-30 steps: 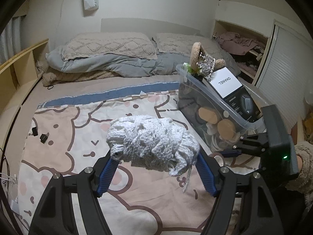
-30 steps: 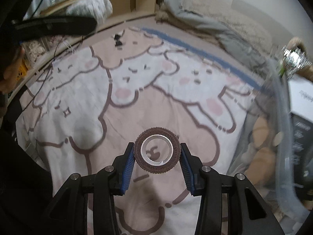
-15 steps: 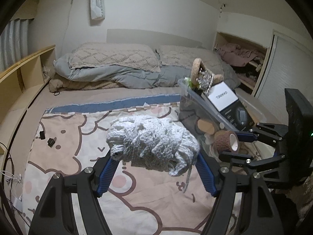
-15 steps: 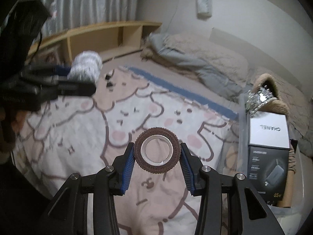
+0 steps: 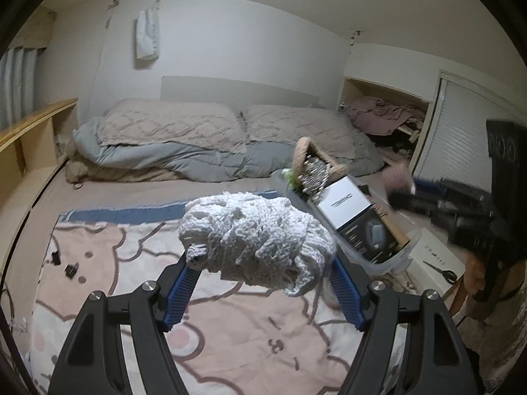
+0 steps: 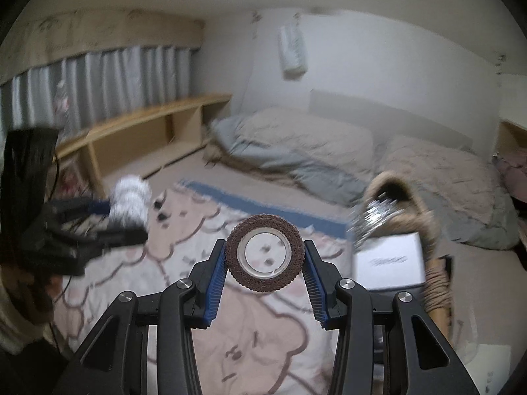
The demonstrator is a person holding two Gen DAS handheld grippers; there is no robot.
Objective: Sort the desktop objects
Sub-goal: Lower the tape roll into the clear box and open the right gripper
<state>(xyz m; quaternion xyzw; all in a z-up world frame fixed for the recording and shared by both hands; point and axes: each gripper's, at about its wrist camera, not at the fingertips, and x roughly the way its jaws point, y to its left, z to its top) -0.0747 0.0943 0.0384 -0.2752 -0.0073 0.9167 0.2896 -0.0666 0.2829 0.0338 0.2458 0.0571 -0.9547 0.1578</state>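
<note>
The clear bin (image 5: 392, 263) is standing on the bed (image 5: 204, 329), on the side toward the closet, and it is already crowded: a white box (image 5: 342, 202), a dark box (image 5: 372, 237) and a woven basket (image 5: 313, 154) with a shiny thing in it are filling it above the rim. This is the main risk, I think. If one more thing is dropped on this pile, it may be rolling off the boxes and falling onto the blanket or behind the bin.

The left gripper (image 5: 260, 279) is pinching the white knitted bundle (image 5: 253, 240) between its blue pads, in the air to the left of the bin and apart from it. The bundle is soft and a loose end is hanging under it, so it could be catching on the bin's rim, or slipping out if the squeeze is too weak.

The right gripper (image 6: 263, 283) is pinching the brown tape roll (image 6: 263, 256) by its outer edge, and the roll is standing upright between the pads, also left of the bin in that view. The roll is round and is touching the pads only at two narrow places, so I judge that it may be turning or popping out during a quick swing. The two grippers are working near the same bin and might be bumping each other.
</note>
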